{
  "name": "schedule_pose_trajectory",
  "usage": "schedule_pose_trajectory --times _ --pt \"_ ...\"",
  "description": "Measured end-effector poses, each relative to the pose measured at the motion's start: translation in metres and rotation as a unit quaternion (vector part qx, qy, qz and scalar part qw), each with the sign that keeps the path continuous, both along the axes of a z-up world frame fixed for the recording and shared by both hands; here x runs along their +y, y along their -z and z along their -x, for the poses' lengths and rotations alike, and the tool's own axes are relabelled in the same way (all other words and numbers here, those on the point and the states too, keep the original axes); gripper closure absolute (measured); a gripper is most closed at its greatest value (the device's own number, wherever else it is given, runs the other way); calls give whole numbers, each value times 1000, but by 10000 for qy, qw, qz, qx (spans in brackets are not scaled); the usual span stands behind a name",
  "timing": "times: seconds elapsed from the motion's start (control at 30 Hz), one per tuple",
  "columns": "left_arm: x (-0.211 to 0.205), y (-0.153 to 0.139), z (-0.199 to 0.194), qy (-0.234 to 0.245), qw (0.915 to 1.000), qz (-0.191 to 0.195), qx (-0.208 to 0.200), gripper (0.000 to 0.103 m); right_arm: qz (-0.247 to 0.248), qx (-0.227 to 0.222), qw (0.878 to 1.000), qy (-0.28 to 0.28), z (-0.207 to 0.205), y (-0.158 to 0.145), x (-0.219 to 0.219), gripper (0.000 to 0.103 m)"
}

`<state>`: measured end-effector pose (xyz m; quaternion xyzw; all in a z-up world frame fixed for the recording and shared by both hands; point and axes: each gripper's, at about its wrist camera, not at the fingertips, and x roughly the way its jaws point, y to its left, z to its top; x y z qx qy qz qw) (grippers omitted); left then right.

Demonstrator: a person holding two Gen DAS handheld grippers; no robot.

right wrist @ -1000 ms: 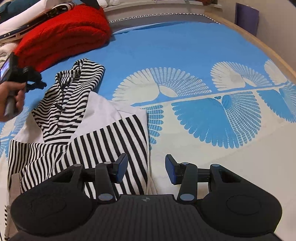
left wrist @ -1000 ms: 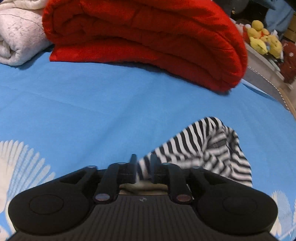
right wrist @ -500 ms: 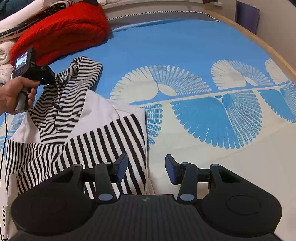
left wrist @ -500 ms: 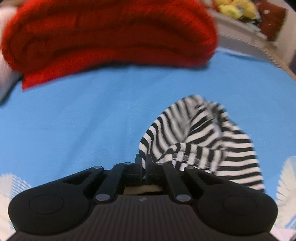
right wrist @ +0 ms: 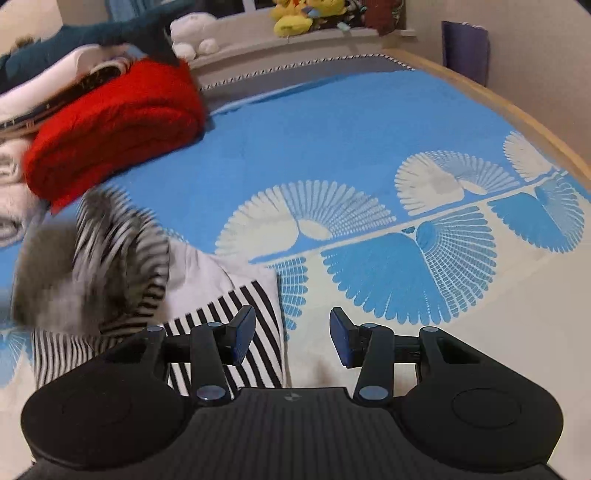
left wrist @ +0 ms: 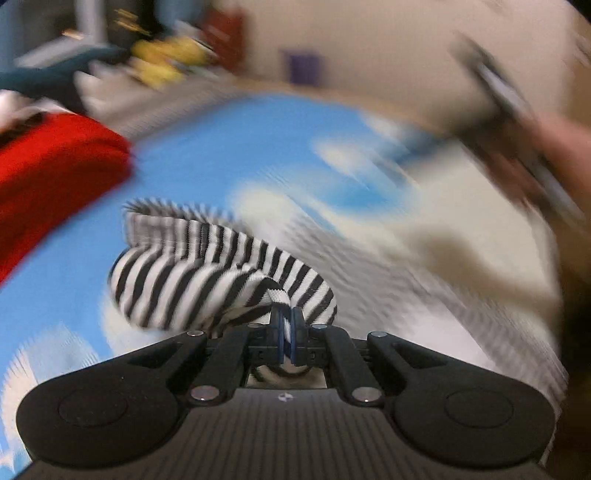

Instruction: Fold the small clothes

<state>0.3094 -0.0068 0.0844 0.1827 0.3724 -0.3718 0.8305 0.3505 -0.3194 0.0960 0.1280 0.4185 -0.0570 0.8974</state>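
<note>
A small black-and-white striped garment (right wrist: 236,314) with a white panel lies on the blue patterned bedspread (right wrist: 332,147). My left gripper (left wrist: 287,325) is shut on a striped part of the garment (left wrist: 207,273) and holds it lifted; that view is motion-blurred. In the right wrist view the lifted part is a blurred striped mass (right wrist: 110,258) at the left. My right gripper (right wrist: 291,336) is open and empty, low over the garment's right edge, its left finger above the stripes.
A folded red blanket (right wrist: 118,125) lies at the back left with white and dark bedding beside it. Plush toys (right wrist: 295,18) sit on the ledge behind the bed. The bed's wooden edge (right wrist: 517,110) runs along the right.
My left gripper has swung to the right with the striped part still in it, carrying it over the garment. The right gripper has stayed open and tilted a little.
</note>
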Motion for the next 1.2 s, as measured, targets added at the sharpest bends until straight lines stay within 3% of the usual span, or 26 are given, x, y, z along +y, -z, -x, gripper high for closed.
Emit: schedule_pose_trajectory --times 0.07,0.13,0.17,0.23,0.27,0.3,0.33,0.37,0.43,0.47,0.53,0.63,0.67,0.7,0.73,0.8,0.83,0.93,1.0,1.07,1.13,1.2 --pt "10 -3 30 -45 9993 -277 258 96 -50 -67 10000 -4 6 -4 1 57" --pt "27 -11 30 -881 9951 -99 445 94 -68 -98 9999 -40 10 -6 5 56" --pt "37 -15 23 -1473 9874 141 555 87 -95 -93 9999 -63 11 -6 8 56" --pt "61 -10 7 -2672 9529 1022 1001 74 -183 -65 9997 -114 12 -5 14 56" --pt "72 0 -3 -3095 9310 1461 1266 68 -217 -45 9996 -151 11 -4 18 56" --pt "73 10 -10 -3332 9175 1649 1415 63 -245 -22 9995 -204 10 -2 23 56" --pt "72 22 -16 -3490 9106 1641 1484 59 -309 20 9991 -280 8 0 27 56" --pt "67 33 -23 -3702 9052 1364 1581 53 -407 69 9986 -330 7 2 31 56" --pt "62 50 -41 -4111 8894 878 1795 53 -754 277 9958 -444 5 11 37 56" --pt "62 55 -47 -4181 8848 955 1820 51 -1020 454 9924 -524 4 18 40 56" --pt "66 68 -56 -4074 8850 1023 2009 46 -1575 882 9810 -709 -1 36 47 56" --pt "68 87 -55 -3992 8871 719 2204 48 -1896 1165 9719 -771 -6 49 56 56" --pt "69 92 -56 -3986 8873 654 2228 63 -1926 1183 9709 -788 -7 50 59 56" --pt "70 95 -53 -4009 8874 649 2182 94 -1933 1190 9705 -807 -10 49 61 56" --pt "68 89 -53 -3982 8901 697 2104 95 -1950 1204 9700 -812 -12 50 62 55" --pt "69 65 -42 -3712 9042 1256 1699 95 -2068 1262 9672 -757 -14 53 62 54" --pt "68 43 -37 -3355 9148 1711 1459 95 -2134 1292 9659 -696 -16 54 60 54" --pt "52 -10 -8 -1784 9470 2499 948 95 -2148 1219 9678 -477 -15 54 55 54" --pt "29 -21 17 -494 9631 2425 1059 93 -2131 1097 9704 -282 -14 51 49 54" --pt "10 -10 36 267 9690 2043 1363 87 -2114 1062 9714 -185 -13 52 41 53" --pt "5 4 41 300 9726 1801 1440 80 -2076 1126 9717 -100 -12 56 39 53" --pt "18 15 22 -376 9660 1944 1666 69 -2018 1268 9711 -125 -10 64 41 52"
